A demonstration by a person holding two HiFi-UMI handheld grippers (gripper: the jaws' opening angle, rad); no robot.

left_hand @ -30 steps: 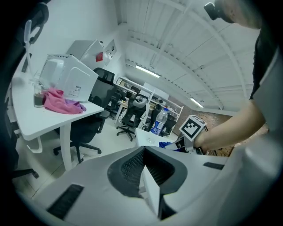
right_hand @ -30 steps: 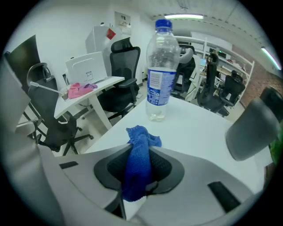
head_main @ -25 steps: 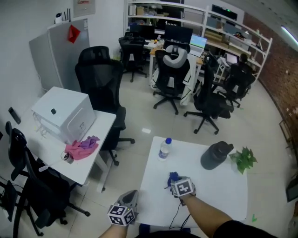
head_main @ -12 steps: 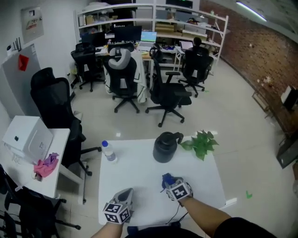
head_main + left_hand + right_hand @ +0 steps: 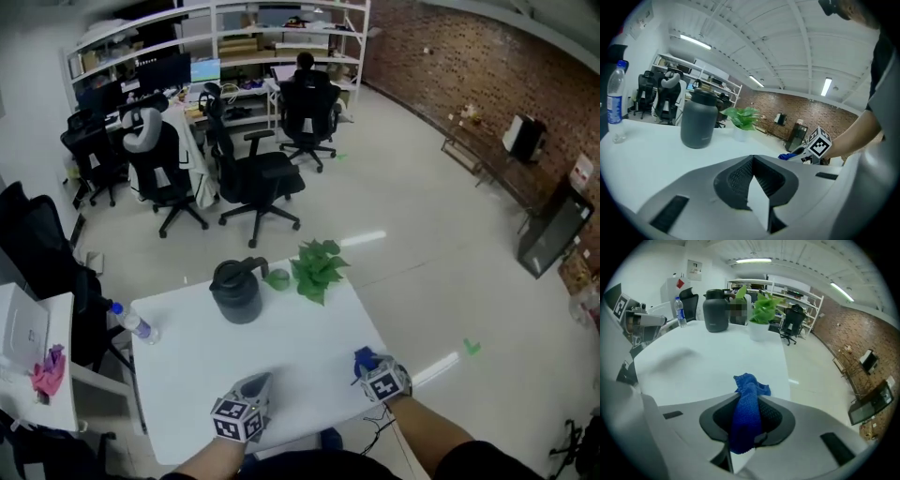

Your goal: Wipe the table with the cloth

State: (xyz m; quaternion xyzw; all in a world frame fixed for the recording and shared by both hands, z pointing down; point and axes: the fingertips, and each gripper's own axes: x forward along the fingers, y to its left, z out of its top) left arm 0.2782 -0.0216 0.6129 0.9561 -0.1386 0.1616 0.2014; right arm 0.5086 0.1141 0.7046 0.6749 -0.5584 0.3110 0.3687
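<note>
The water bottle (image 5: 132,324) stands at the left edge of the white table (image 5: 187,375), so a wide sweep could knock it off. Your left gripper (image 5: 257,385) sits near the front edge, jaws together on nothing. A hard pass could tip the dark jug (image 5: 236,292) or the potted plant (image 5: 317,270). Your right gripper (image 5: 369,363) pinches the blue cloth (image 5: 746,413) at the table's right edge. Bunched that narrow, it may slip free.

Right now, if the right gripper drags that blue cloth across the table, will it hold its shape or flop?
Probably flop: the blue cloth bunches into a soft fold where the right gripper pinches it. Its knitted-looking texture suggests it is light and would grip the table rather than slip.
</note>
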